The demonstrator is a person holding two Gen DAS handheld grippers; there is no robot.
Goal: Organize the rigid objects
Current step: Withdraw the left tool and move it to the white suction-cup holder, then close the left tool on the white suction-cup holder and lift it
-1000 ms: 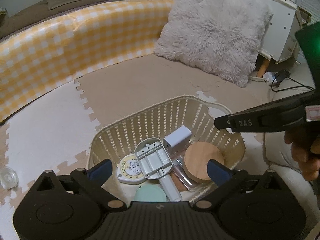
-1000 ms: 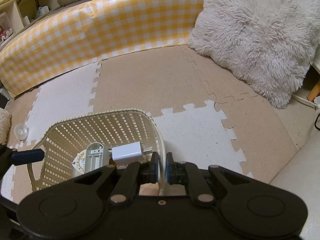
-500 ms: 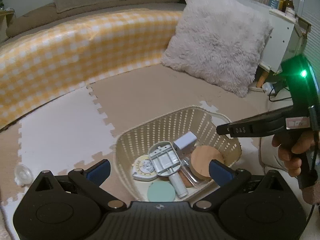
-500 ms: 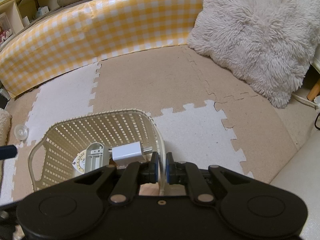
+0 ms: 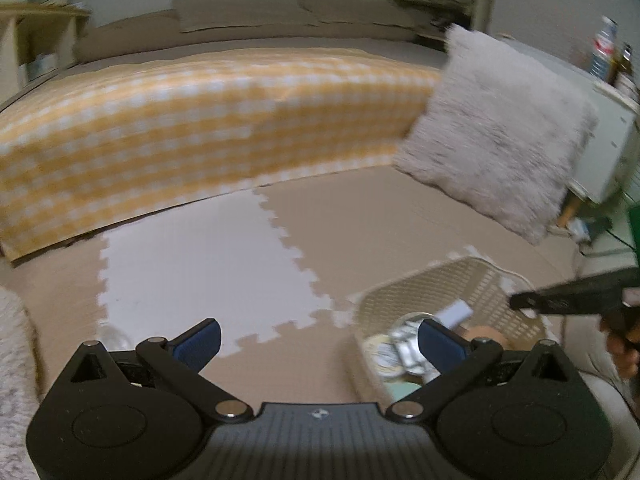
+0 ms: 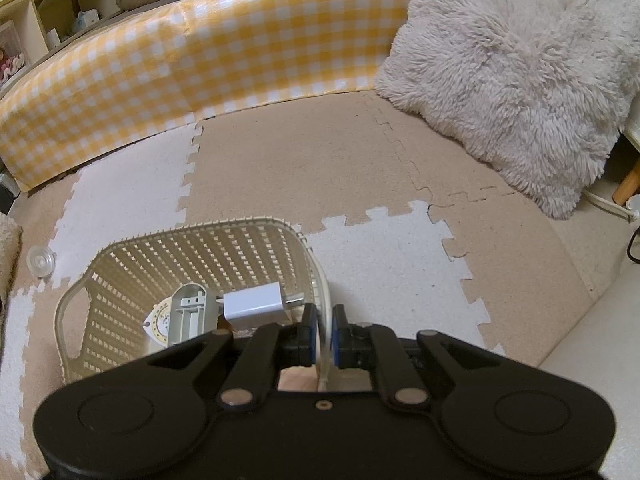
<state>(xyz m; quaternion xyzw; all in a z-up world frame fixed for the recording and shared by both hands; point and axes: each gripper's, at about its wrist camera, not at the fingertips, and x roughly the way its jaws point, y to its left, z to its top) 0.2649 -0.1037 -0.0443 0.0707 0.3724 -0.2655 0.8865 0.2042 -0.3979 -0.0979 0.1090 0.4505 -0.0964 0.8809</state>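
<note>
A cream lattice basket (image 6: 200, 228) sits on the foam mat. Inside lie a white charger (image 6: 256, 306), a grey plastic case (image 6: 188, 316) and a round tape measure (image 6: 158, 326). My right gripper (image 6: 324, 330) is shut on the basket's right rim, which runs between its blue pads. In the blurred left wrist view the basket (image 5: 472, 264) is at lower right, with a wooden disc (image 5: 486, 334) and a mint round piece (image 5: 404, 392) in it. My left gripper (image 5: 320, 336) is open and empty over the mat, left of the basket.
A small clear round cap (image 6: 39, 260) lies on the mat left of the basket. A yellow checked bumper (image 6: 200, 52) borders the far side. A fluffy pillow (image 6: 520, 80) leans at the right. A white cabinet (image 5: 612, 136) stands behind it. A hand (image 5: 624, 344) grips the right tool.
My left gripper, still open, has swung left and up away from the basket, which has slid to the right of its view. The right gripper and the basket have stayed put.
</note>
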